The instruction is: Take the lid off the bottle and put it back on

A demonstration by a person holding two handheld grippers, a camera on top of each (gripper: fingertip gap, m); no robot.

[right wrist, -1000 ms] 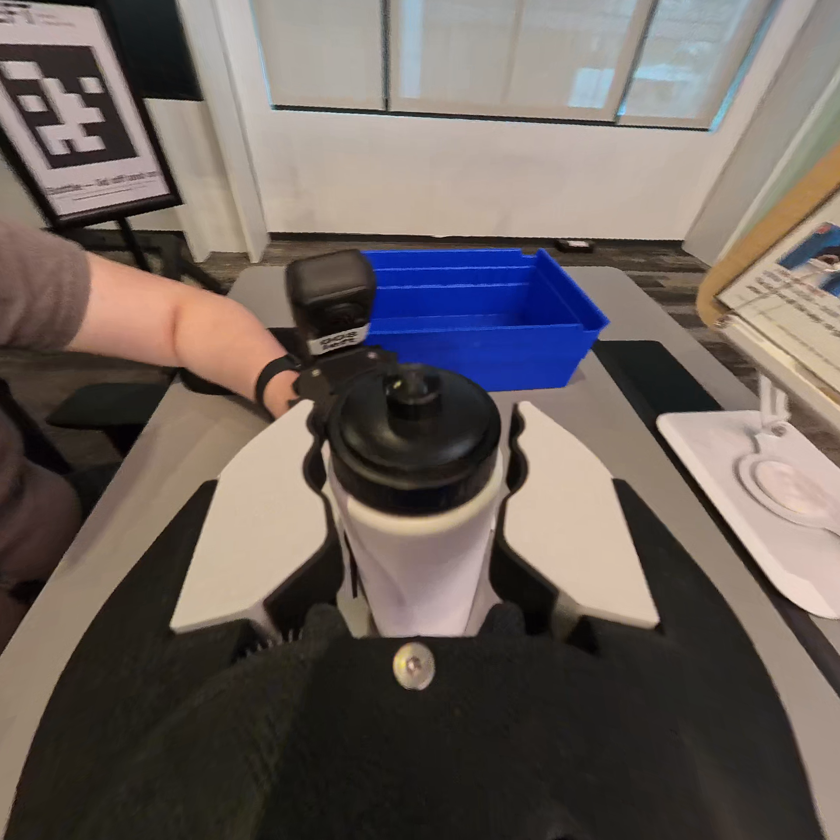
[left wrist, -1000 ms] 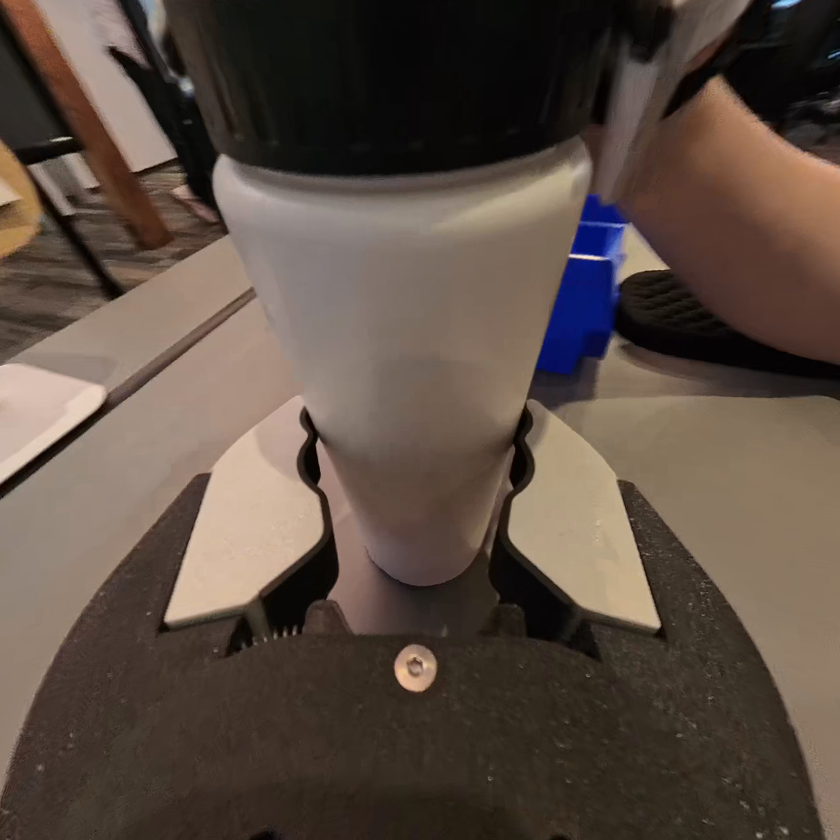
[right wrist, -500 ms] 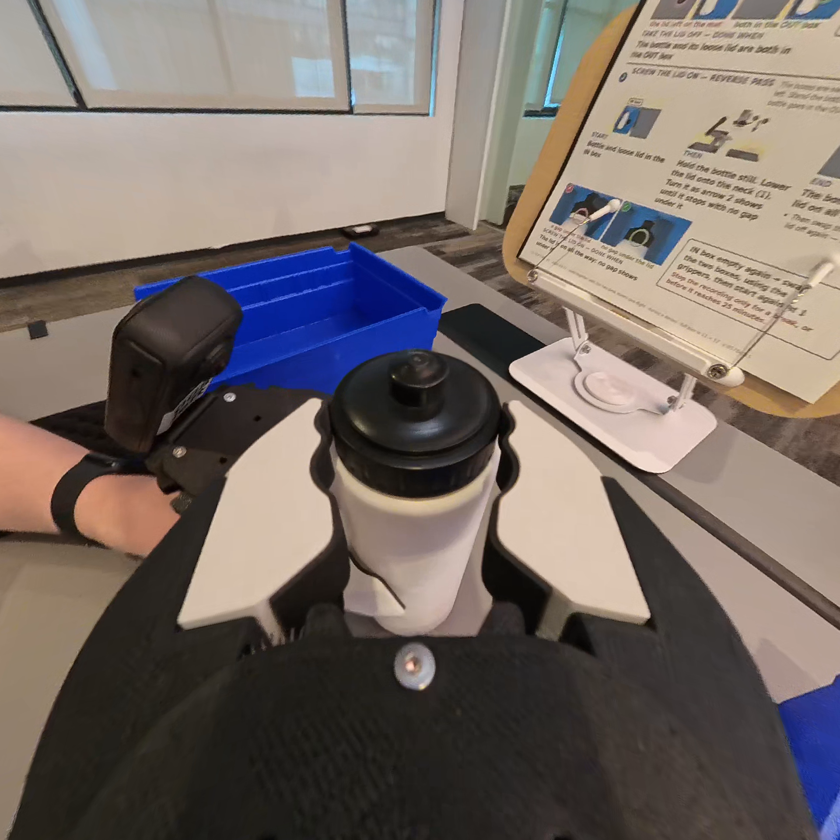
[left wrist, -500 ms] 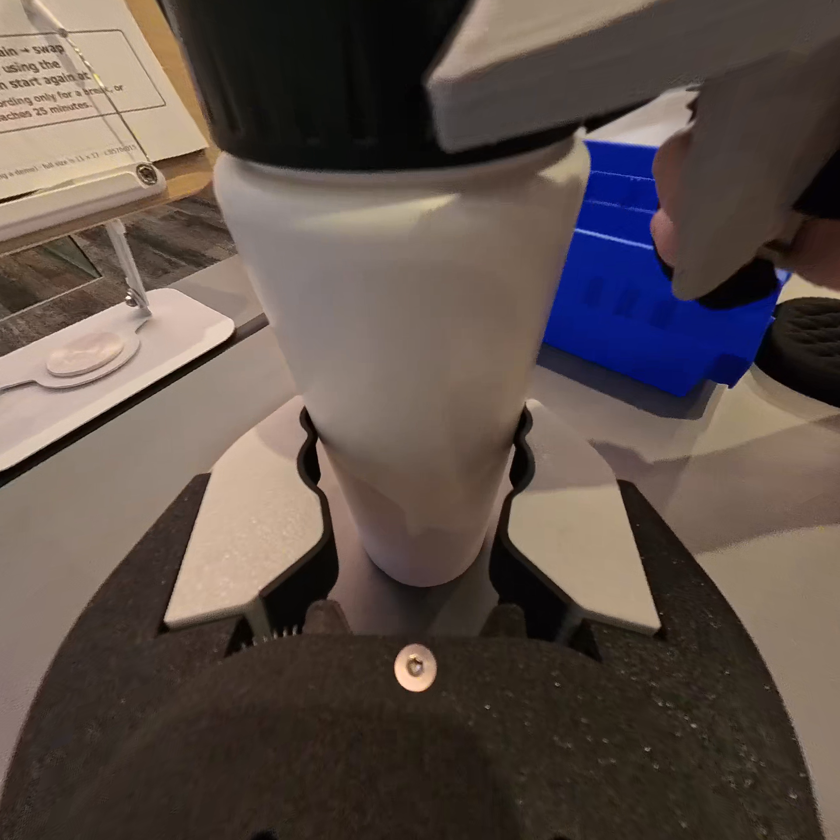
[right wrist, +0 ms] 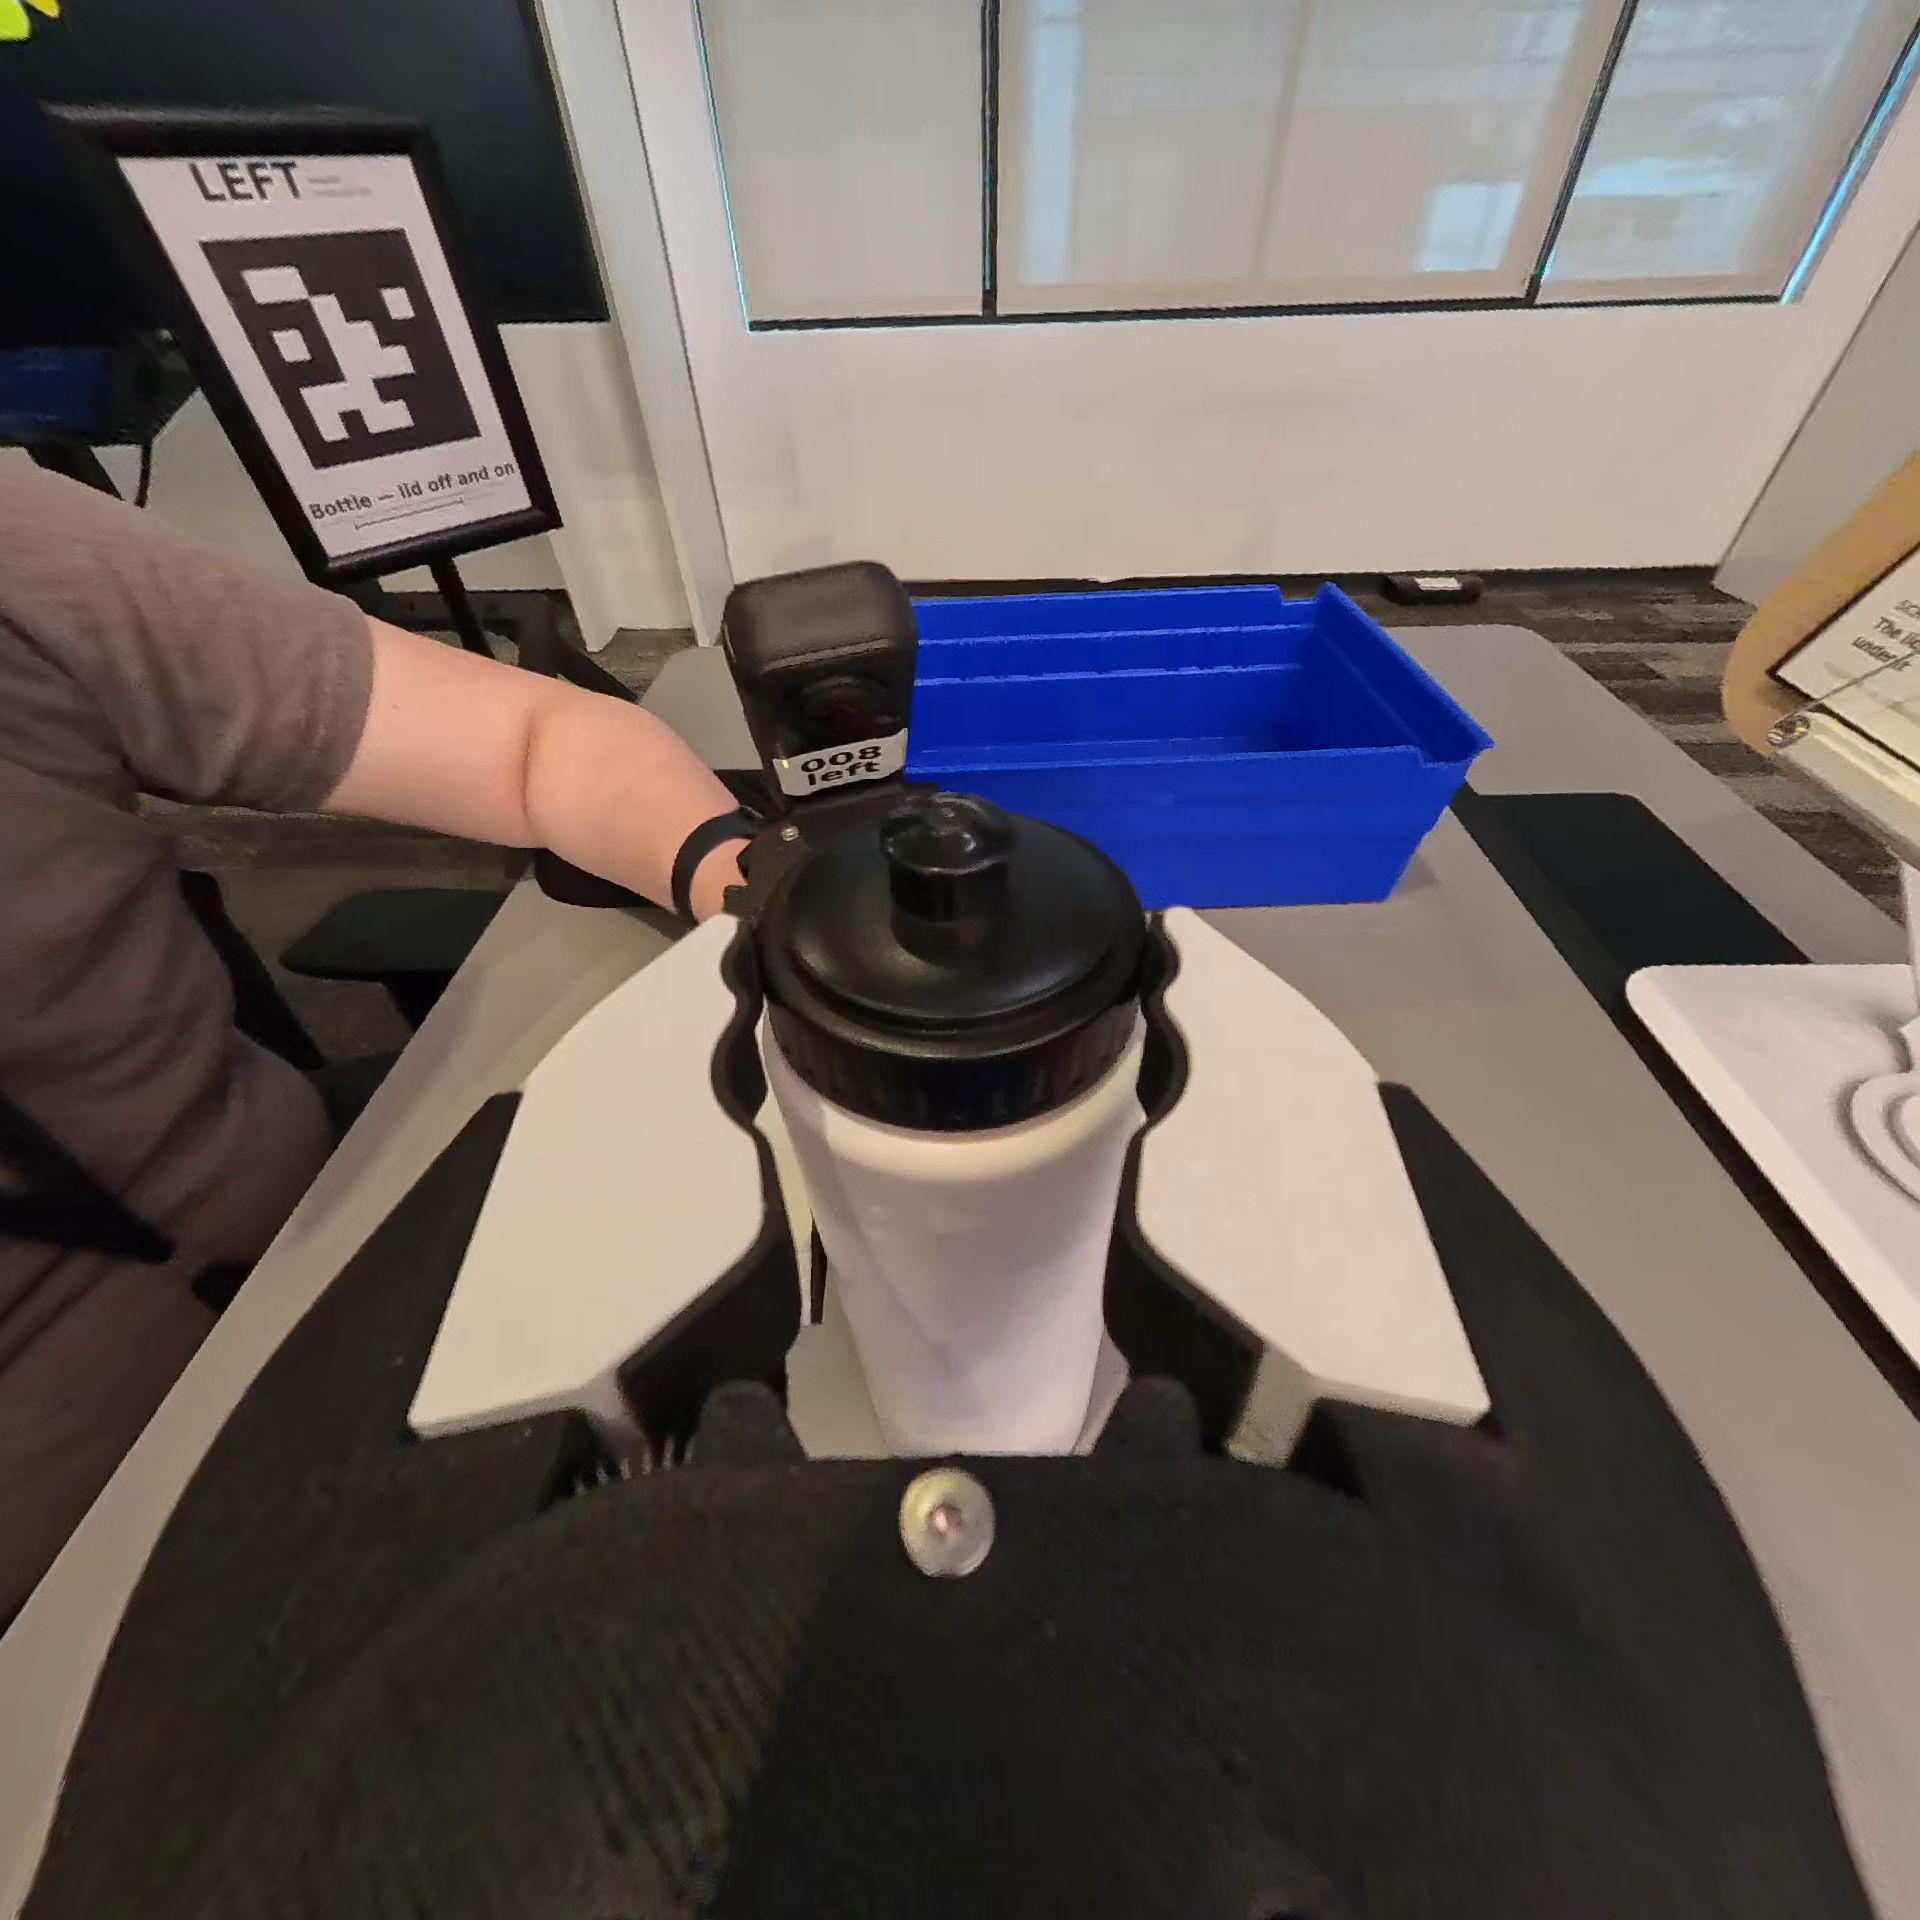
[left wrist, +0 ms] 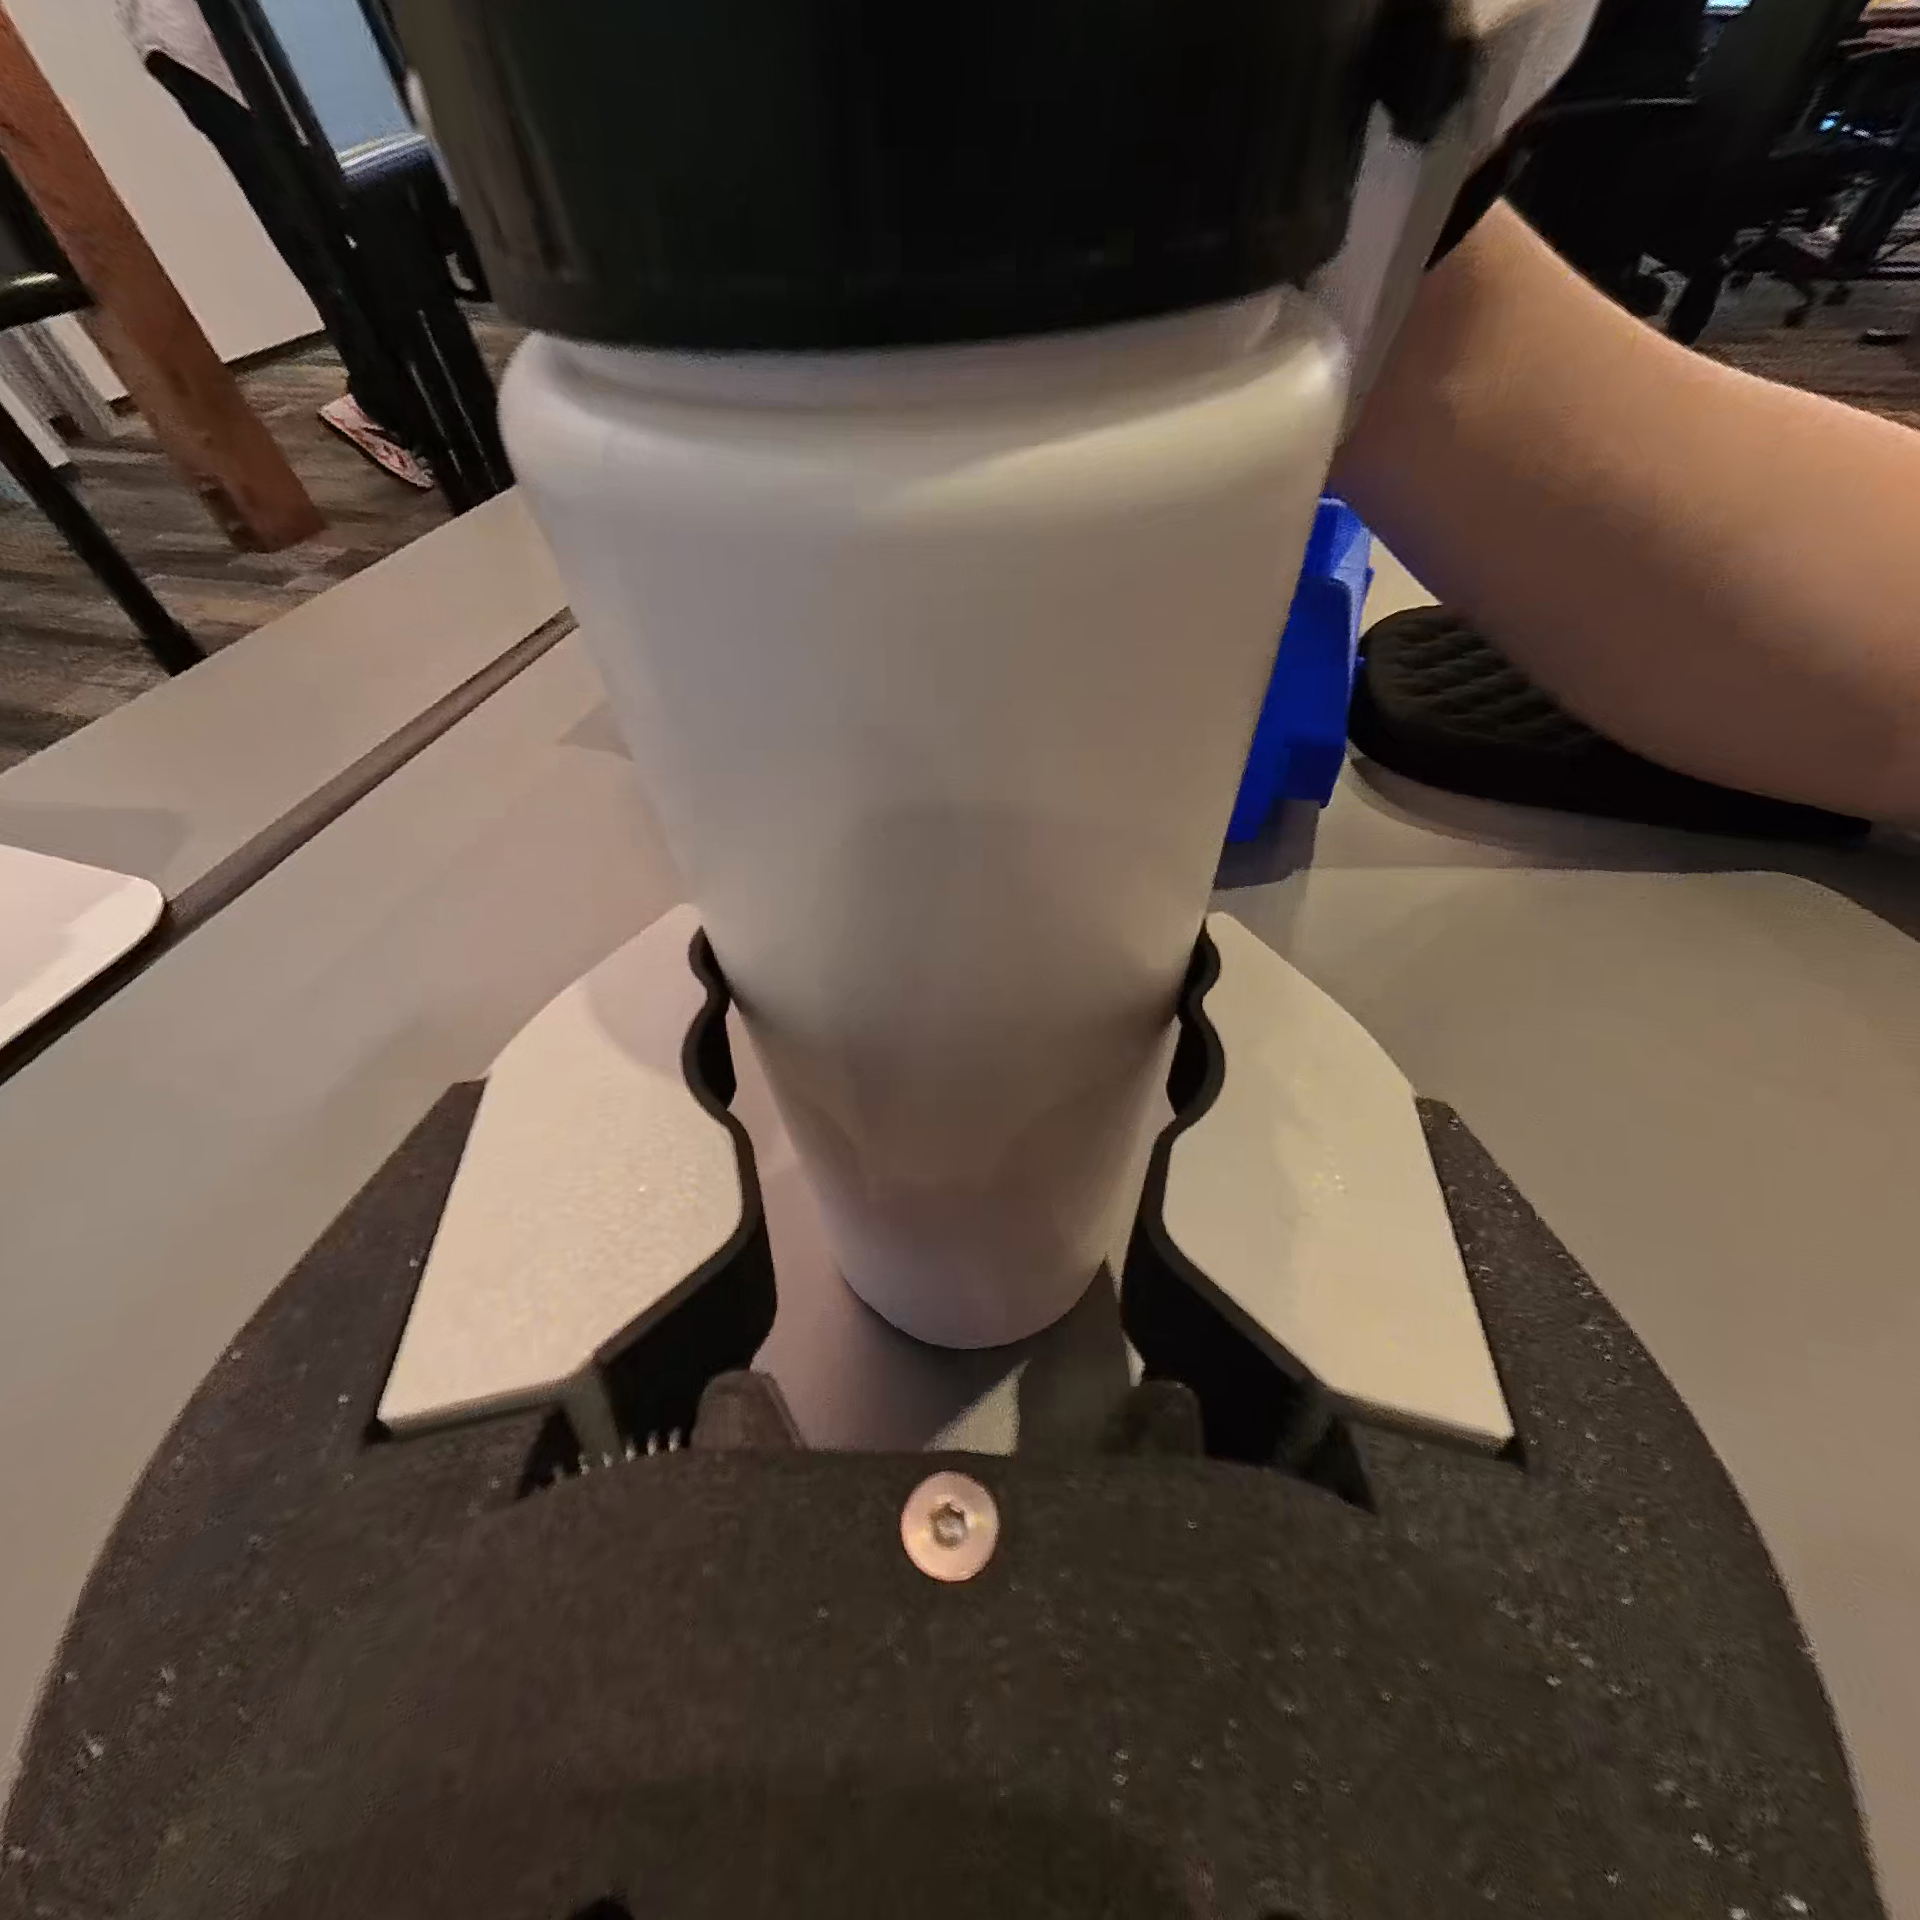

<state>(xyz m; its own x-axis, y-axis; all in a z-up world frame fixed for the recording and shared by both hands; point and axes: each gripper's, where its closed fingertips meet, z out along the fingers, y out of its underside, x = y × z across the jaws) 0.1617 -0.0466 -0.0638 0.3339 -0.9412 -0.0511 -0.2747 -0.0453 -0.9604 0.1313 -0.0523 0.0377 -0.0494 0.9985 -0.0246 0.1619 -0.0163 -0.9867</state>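
Note:
A white bottle (left wrist: 925, 675) with a black lid (left wrist: 914, 156) stands upright on the grey table (left wrist: 1558, 1039). My left gripper (left wrist: 951, 966) is shut on the lower part of the bottle's body. In the right wrist view my right gripper (right wrist: 948, 940) is shut on the black lid (right wrist: 883, 966), one finger on each side, with the white body (right wrist: 956, 1247) below. The lid sits on the bottle's neck. One of the right gripper's fingers (left wrist: 1392, 208) shows beside the lid in the left wrist view. The left gripper's camera (right wrist: 821, 665) shows behind the lid.
A blue bin (right wrist: 1174, 790) stands at the far side of the table, and a blue bin (left wrist: 1299, 707) shows behind the bottle. A white stand base (right wrist: 1766, 1091) is at the right. A person's forearm (left wrist: 1662, 540) rests on a black pad (left wrist: 1475, 707). A framed marker sign (right wrist: 332, 343) stands at the back left.
Half a second ago both views had swung round towards the board stand; now they have swung back to where they were a second ago. Both grips are unchanged and the lid stays on.

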